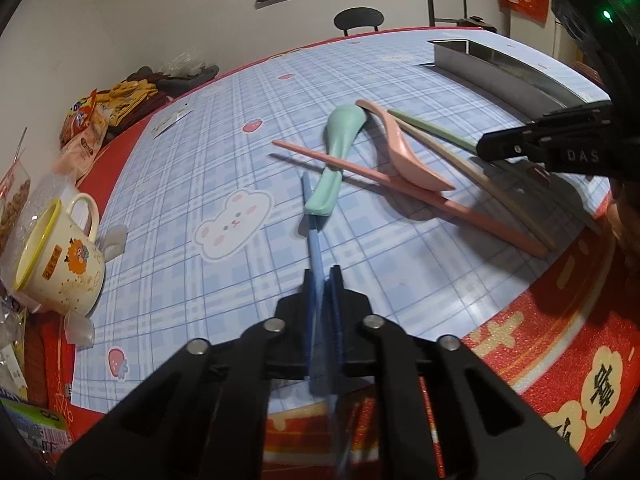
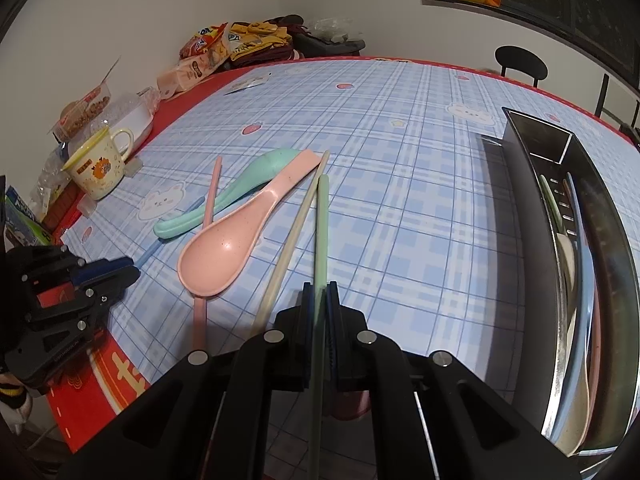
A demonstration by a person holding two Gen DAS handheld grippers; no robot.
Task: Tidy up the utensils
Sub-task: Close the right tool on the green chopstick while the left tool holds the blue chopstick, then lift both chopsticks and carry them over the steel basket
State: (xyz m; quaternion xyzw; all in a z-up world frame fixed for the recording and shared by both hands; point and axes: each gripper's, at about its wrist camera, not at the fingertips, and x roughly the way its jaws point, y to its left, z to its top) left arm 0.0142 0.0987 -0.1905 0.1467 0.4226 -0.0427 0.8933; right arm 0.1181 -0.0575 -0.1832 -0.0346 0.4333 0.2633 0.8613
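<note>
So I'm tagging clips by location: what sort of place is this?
Probably a home dining room: a table with a plaid cartoon tablecloth, snack bags piled by the wall, and a chair at the far side.

My left gripper (image 1: 322, 276) angled down, jaws closed on the blue chopstick (image 1: 313, 236). My right gripper (image 2: 319, 292) angled down too, jaws pinching the green chopstick (image 2: 321, 240).

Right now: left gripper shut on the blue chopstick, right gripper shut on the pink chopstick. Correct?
Not quite. The right gripper is shut on the green chopstick, as the right wrist view shows; the pink chopstick lies under the spoons. The left gripper does hold the blue chopstick.
</note>
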